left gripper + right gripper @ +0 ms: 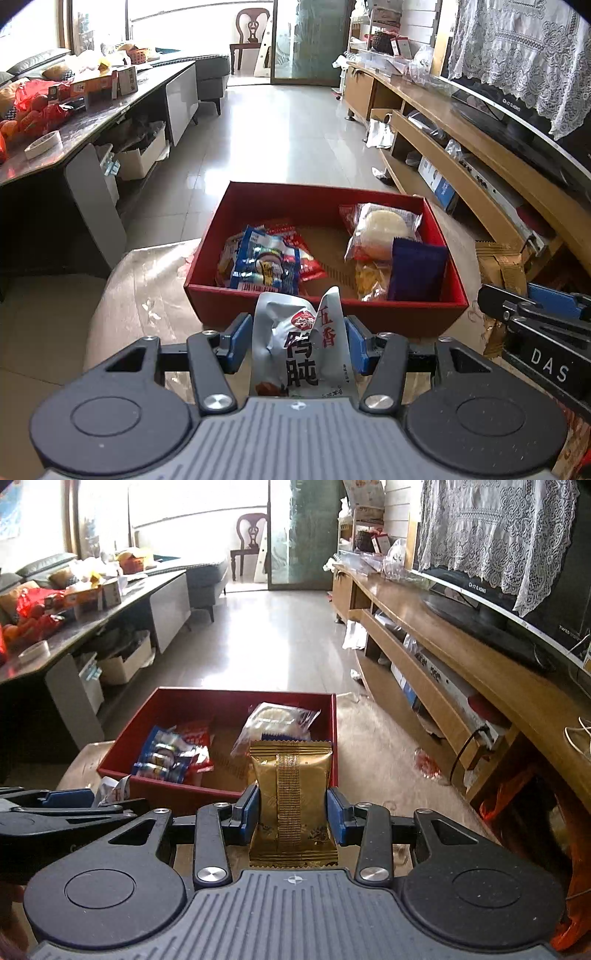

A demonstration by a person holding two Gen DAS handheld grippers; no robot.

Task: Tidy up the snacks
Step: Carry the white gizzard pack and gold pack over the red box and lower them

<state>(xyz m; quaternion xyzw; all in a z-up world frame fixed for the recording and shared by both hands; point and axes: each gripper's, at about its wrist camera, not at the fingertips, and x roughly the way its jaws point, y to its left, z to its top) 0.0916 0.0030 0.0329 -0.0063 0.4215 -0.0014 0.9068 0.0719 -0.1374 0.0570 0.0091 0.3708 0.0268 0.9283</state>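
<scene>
Two snack packets held short of red box (325,302).
Left hand-held gripper (295,341) pinches crumpled silver packet (299,347), right hand-held gripper (291,812) clamps gold packet (291,794); released here, either likely drops before the near wall.

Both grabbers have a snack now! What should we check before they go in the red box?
1. Left hand-held gripper shut on the crinkled silver snack packet: ok.
2. Right hand-held gripper shut on the gold foil snack packet: ok.
3. Open red cardboard box just ahead of both: ok.
4. Bare floor left in the box middle: ok.
5. Blue wrapped snack pack and dark blue packet clear of that gap: ok.
6. Packets already over the rim: cannot tell.
</scene>
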